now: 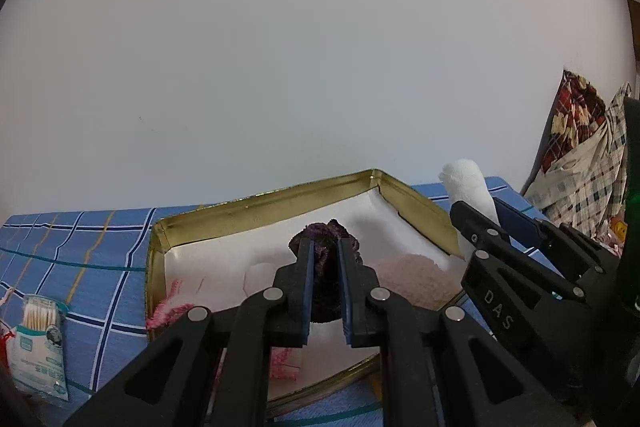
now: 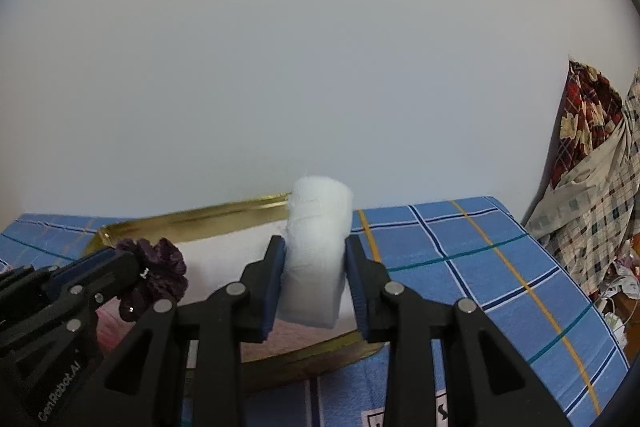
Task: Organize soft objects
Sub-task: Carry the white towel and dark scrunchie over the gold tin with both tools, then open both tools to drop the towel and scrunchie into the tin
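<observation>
One blue checked tablecloth meets a bare white wall; gold tin near its back edge. Left gripper clamps a purple scrunchie over it; right gripper pinches a white gauze roll above the tin's right rim

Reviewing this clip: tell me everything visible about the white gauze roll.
The white gauze roll is a soft, short cylinder of loosely wound, fuzzy fabric with wispy fibres at its top. It stands roughly upright, leaning slightly, clamped at mid-height between the blue-padded jaws of the right gripper, held in the air above the near right part of the gold-rimmed tin tray. Its lower end hangs free, touching nothing else. The left wrist view shows it beyond the tray's right wall.
</observation>
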Action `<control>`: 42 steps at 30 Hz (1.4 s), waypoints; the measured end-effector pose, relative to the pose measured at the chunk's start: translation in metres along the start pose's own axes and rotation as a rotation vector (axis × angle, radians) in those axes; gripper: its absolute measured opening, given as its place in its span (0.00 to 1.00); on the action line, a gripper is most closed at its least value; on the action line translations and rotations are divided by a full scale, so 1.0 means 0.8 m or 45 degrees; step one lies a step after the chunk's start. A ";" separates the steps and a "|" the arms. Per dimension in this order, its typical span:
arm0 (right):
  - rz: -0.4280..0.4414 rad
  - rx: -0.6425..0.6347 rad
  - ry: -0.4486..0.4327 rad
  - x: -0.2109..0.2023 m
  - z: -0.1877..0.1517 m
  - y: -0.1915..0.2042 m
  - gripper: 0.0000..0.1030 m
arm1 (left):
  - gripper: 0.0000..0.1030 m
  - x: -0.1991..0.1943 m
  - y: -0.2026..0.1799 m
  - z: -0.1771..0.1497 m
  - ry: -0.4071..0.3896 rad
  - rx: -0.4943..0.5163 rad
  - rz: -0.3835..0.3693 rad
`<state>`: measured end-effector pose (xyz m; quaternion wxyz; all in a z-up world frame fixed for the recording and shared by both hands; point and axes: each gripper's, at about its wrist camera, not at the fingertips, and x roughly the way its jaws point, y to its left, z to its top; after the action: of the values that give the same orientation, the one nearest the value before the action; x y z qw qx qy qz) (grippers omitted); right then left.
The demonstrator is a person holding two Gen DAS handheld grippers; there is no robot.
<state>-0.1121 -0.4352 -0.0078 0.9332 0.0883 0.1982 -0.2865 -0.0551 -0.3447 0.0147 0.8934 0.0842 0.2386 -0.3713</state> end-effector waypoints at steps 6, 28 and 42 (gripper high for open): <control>0.041 0.013 0.072 0.010 -0.005 0.004 0.30 | 0.12 0.010 -0.002 -0.005 0.028 0.015 0.020; 0.031 0.016 0.075 0.017 -0.011 0.003 0.69 | 0.20 0.022 -0.009 -0.021 0.048 0.051 0.132; -0.018 0.066 -0.083 -0.011 -0.003 -0.004 1.00 | 0.91 -0.019 -0.001 -0.024 -0.100 0.033 0.287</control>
<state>-0.1211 -0.4329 -0.0063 0.9345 0.1017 0.1610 -0.3009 -0.0714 -0.3296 0.0054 0.9369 0.1073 0.1877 -0.2746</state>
